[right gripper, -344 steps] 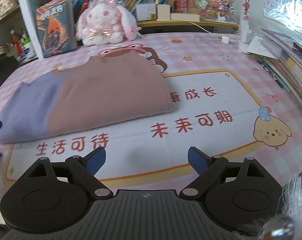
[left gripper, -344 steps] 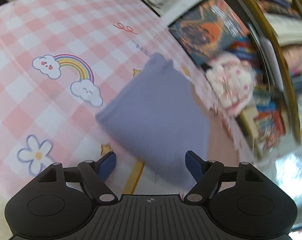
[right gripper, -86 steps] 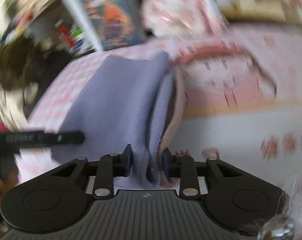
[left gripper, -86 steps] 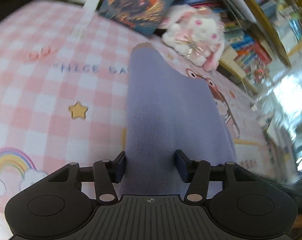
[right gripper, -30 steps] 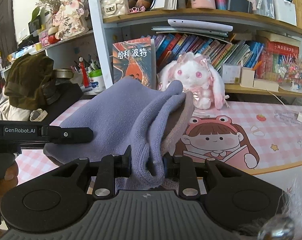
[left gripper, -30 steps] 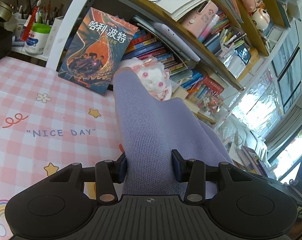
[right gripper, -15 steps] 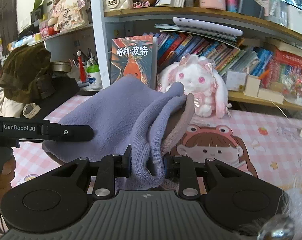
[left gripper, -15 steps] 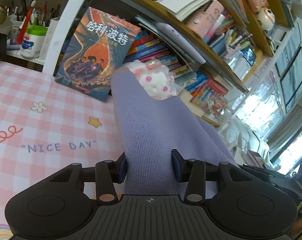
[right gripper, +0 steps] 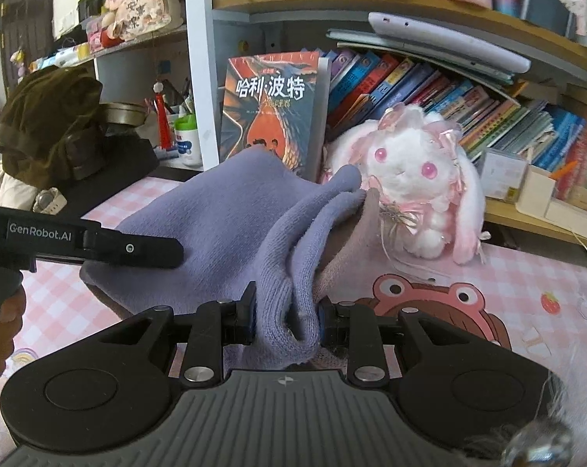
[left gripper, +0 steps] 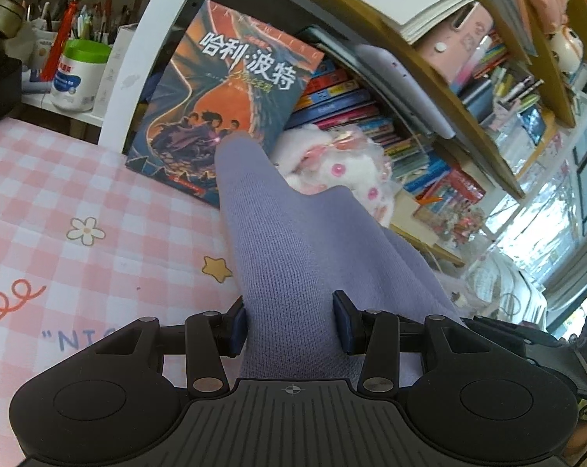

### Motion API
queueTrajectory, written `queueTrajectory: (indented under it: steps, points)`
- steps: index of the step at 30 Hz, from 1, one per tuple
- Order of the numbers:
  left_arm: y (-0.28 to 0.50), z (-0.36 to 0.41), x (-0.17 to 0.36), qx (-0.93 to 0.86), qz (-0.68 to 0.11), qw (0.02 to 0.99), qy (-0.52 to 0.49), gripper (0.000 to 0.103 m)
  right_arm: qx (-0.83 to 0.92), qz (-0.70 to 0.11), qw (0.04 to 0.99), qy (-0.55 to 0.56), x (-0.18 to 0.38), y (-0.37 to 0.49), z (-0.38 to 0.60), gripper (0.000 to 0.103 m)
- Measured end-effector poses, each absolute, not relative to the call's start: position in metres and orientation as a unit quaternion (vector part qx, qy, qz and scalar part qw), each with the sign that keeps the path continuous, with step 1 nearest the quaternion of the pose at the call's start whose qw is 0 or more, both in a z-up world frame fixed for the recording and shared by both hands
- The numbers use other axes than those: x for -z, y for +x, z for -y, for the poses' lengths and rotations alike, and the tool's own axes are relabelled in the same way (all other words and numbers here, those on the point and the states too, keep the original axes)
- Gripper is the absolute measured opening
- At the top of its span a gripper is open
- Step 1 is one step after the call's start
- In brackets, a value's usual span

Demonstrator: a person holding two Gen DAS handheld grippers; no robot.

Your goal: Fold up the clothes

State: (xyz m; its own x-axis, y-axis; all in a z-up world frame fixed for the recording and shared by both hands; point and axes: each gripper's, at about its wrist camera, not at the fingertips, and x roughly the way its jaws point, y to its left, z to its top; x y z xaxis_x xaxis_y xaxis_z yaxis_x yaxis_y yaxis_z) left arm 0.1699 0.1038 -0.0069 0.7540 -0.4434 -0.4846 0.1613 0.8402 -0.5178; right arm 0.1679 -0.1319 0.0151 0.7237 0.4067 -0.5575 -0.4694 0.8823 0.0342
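The folded lavender and dusty-pink knit garment (left gripper: 293, 257) hangs lifted above the pink checked table cover (left gripper: 60, 210). My left gripper (left gripper: 291, 323) is shut on one end of it, with lavender cloth bulging between the pads. My right gripper (right gripper: 285, 319) is shut on the bunched other end of the garment (right gripper: 223, 218), where lavender folds and a pink layer show. The left gripper's black body (right gripper: 99, 245) reaches in from the left in the right wrist view, against the cloth.
A white and pink plush rabbit (right gripper: 414, 198) and an upright book (right gripper: 274, 109) stand at the table's back edge under bookshelves (right gripper: 468, 93). A green-lidded jar (left gripper: 77, 78) and pen holders sit on a side shelf. A dark olive bag (right gripper: 48, 124) lies left.
Both grippers, still shut on the garment, have carried it a little further toward the back of the table; the book and the rabbit look closer.
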Motion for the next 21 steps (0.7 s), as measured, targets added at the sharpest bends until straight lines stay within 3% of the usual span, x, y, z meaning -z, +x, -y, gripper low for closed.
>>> queueTrajectory:
  steps: [9,15,21]
  points:
    - [0.194,-0.108,0.047,0.142,-0.358,0.893,-0.233,0.043,-0.258,-0.331,0.907,-0.011,0.026,0.208,0.139,0.025]
    - [0.198,-0.117,0.063,0.139,-0.380,0.876,-0.261,0.051,-0.239,-0.377,0.889,0.102,0.050,0.218,0.162,0.029]
    - [0.203,-0.119,0.067,0.133,-0.385,0.867,-0.286,0.050,-0.212,-0.415,0.848,0.254,0.071,0.227,0.188,0.033]
